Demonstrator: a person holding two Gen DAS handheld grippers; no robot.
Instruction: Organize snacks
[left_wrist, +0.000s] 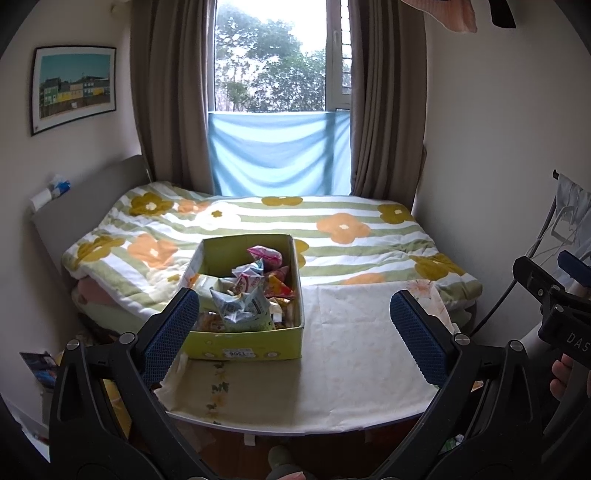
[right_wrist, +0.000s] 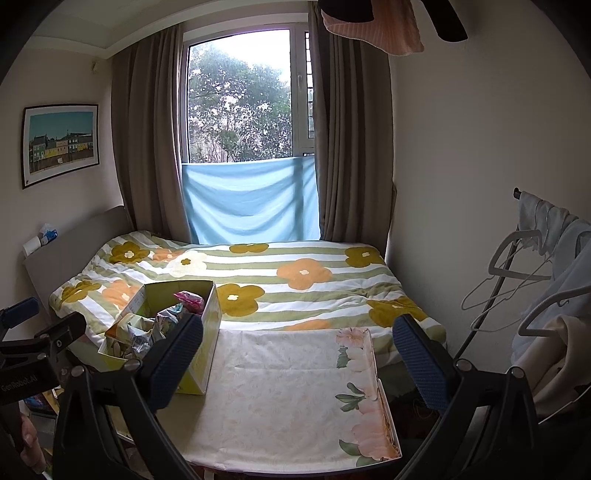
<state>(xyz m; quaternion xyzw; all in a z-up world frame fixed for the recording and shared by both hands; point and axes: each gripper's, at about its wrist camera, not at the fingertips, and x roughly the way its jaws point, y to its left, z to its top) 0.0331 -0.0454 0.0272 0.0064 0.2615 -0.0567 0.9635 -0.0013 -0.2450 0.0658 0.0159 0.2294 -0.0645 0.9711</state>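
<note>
Bed (left_wrist: 332, 229) with a flowery blanket fills the back, table (left_wrist: 351, 354) in front of it. Green box (left_wrist: 255, 343) sits on the table's left side — snacks (left_wrist: 251, 291) piled inside. Left gripper (left_wrist: 295, 332) and right gripper (right_wrist: 299, 358) both spread wide, holding nothing.

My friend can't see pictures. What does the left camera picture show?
An open green box full of snack packets sits on a small cloth-covered table, between the wide-open left gripper fingers. Behind it are a flowery bed and a window.
</note>
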